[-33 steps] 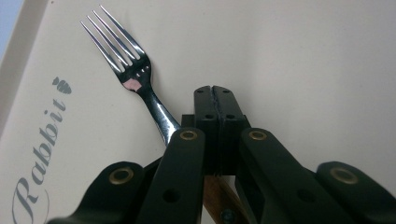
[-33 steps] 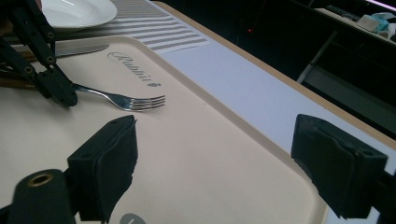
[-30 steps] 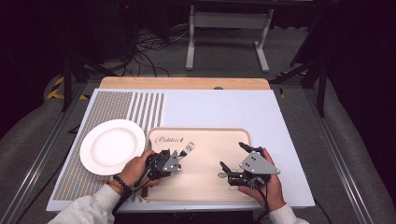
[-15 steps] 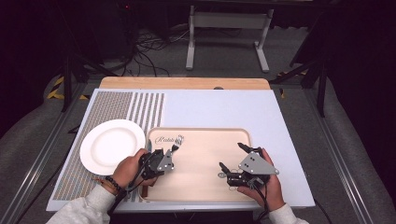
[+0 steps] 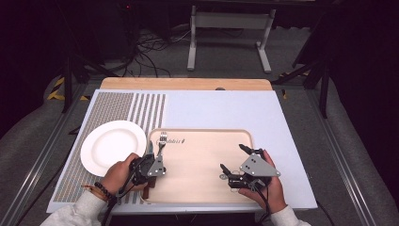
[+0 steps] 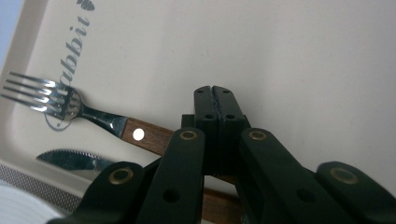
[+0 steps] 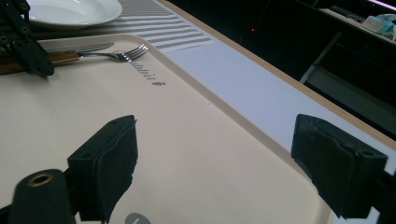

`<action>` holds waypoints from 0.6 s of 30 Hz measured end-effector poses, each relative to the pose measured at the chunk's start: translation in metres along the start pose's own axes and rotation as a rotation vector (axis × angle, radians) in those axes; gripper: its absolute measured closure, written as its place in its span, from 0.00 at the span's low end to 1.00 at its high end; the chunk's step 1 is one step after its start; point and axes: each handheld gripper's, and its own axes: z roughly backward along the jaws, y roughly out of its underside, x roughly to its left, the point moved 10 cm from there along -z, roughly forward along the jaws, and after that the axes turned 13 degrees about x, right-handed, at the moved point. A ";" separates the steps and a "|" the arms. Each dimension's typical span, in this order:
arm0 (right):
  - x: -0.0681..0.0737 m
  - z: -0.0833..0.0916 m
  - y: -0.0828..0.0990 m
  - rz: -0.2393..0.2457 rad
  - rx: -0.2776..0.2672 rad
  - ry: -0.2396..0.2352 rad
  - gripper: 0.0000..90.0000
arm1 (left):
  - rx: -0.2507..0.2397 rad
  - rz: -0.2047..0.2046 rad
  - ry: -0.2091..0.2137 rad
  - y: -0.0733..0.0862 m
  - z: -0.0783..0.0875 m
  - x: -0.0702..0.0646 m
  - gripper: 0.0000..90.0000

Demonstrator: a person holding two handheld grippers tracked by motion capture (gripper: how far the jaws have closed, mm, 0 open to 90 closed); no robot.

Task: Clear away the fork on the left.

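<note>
Left claw clamped on fork handle; right claw wide open over tray.

The left claw point(image 6: 215, 100) has its jaws pressed together on the wooden handle of the fork point(image 6: 70, 106), which lies at the left end of the beige tray point(image 5: 207, 188), tines toward the printed lettering. A knife point(image 6: 70, 160) lies just beside the fork, nearer the tray rim. The right claw point(image 7: 215, 163) holds nothing, jaws spread above the tray's right part. A white plate point(image 5: 113, 146) rests on the worktop point(image 5: 221, 108) left of the tray.

White table point(image 5: 226, 110) bears tray point(image 5: 207, 188), plate point(image 5: 113, 146), perhaps a striped mat point(image 5: 127, 106).
</note>
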 end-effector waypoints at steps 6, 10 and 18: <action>0.001 0.000 0.000 0.003 0.001 0.000 0.17 | -0.010 0.010 0.010 0.006 0.003 -0.002 1.00; 0.001 0.000 0.000 0.002 0.002 0.000 0.17 | -0.014 0.010 0.005 0.006 0.004 -0.003 1.00; 0.001 -0.001 0.000 0.003 0.001 -0.002 0.17 | -0.047 0.012 0.006 0.002 0.006 -0.003 1.00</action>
